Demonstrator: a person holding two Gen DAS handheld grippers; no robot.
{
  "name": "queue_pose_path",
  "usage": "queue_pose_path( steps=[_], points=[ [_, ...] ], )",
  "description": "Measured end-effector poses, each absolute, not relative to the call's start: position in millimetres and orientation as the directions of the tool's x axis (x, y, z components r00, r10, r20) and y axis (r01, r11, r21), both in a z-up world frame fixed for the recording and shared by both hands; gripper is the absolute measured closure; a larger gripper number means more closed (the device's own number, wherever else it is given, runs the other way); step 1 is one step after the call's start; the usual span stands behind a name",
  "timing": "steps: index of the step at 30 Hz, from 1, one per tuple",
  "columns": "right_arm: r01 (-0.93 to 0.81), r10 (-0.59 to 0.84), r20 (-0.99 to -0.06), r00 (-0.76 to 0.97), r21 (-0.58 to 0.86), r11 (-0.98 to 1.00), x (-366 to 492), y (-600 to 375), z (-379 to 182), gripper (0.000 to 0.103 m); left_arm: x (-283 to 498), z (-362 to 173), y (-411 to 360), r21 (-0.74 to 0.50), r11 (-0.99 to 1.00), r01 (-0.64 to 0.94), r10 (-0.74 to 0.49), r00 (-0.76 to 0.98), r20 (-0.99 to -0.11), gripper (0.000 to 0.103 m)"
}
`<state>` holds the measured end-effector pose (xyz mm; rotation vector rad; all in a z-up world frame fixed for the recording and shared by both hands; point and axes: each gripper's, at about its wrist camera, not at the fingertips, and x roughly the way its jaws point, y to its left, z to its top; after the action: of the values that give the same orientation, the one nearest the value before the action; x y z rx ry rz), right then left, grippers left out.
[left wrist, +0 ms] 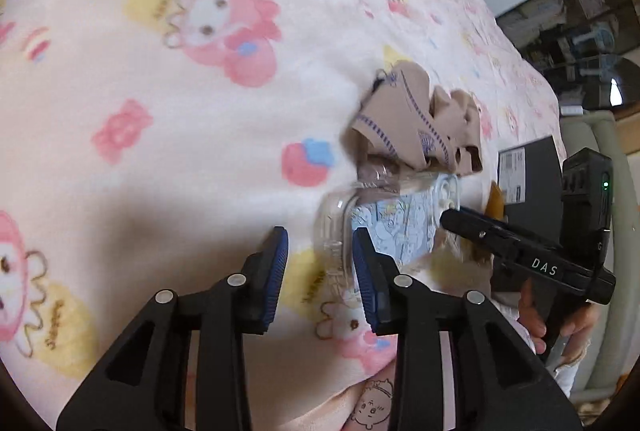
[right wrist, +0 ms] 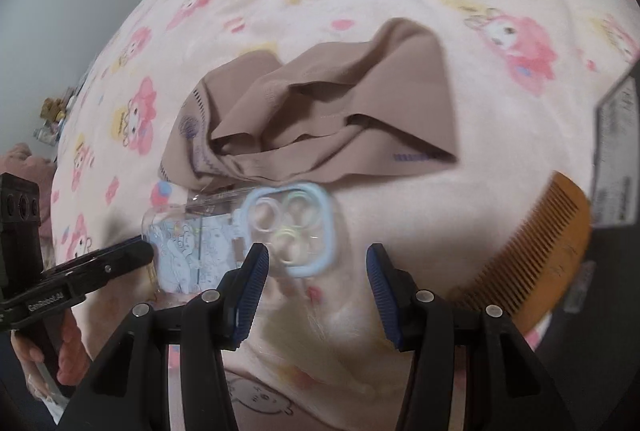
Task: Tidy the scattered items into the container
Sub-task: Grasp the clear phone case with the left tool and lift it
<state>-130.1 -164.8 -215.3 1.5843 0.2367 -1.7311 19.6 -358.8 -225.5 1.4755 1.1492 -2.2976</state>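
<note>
A clear phone case (right wrist: 240, 231) with blue cartoon print and a light-blue camera ring lies on the pink cartoon blanket (right wrist: 400, 11); it also shows in the left wrist view (left wrist: 384, 227). A crumpled beige cloth (right wrist: 320, 119) lies just behind it, also in the left wrist view (left wrist: 416, 123). A brown wooden comb (right wrist: 536, 251) lies to the right by a black box (right wrist: 616, 151). My left gripper (left wrist: 320, 271) is open, its fingers astride the case's near end. My right gripper (right wrist: 318, 279) is open just in front of the case's camera ring.
The black box with a white label (left wrist: 528, 183) sits at the bed's right edge. The blanket (left wrist: 160, 71) stretches wide to the left and far side. Shelves and furniture (left wrist: 580, 27) stand beyond the bed. The other gripper shows in each view (left wrist: 520, 251) (right wrist: 80, 279).
</note>
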Motion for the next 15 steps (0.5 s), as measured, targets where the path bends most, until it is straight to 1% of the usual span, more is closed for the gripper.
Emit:
queue_pose_path(
  steps=[3, 4, 5, 6, 9, 11, 15],
  points=[
    [0.631, -0.418, -0.902, 0.108, 0.387, -0.672, -133, -165, -219, 0.053, 14, -236, -355, -0.536, -0.656, 0.531, 0.283, -0.485, -0.828, 0.07],
    [0.632, -0.417, -0.902, 0.108, 0.386, -0.672, -133, -165, -218, 0.054, 12, -236, -353, -0.536, -0.657, 0.53, 0.288, -0.481, -0.828, 0.071],
    [0.639, -0.422, -0.901, 0.098, 0.382, -0.668, -131, -164, -214, 0.057, 10, -232, -350, -0.519, -0.672, 0.529, 0.271, -0.476, -0.837, 0.069],
    [0.648, -0.426, -0.901, 0.083, 0.373, -0.664, -128, -162, -208, 0.06, 9, -225, -346, -0.501, -0.688, 0.524, 0.249, -0.478, -0.842, 0.067],
    [0.657, -0.451, -0.891, 0.052, 0.371, -0.657, -119, -150, -188, 0.06, 14, -201, -344, -0.49, -0.716, 0.498, 0.22, -0.505, -0.835, 0.066],
    [0.648, -0.488, -0.872, 0.041, 0.395, -0.652, -115, -138, -170, 0.06, 19, -181, -339, -0.491, -0.732, 0.472, 0.209, -0.53, -0.822, 0.066],
    [0.634, -0.553, -0.833, -0.019, 0.418, -0.651, -104, -108, -130, 0.06, 23, -143, -322, -0.51, -0.759, 0.404, 0.224, -0.574, -0.788, 0.066]
  ],
)
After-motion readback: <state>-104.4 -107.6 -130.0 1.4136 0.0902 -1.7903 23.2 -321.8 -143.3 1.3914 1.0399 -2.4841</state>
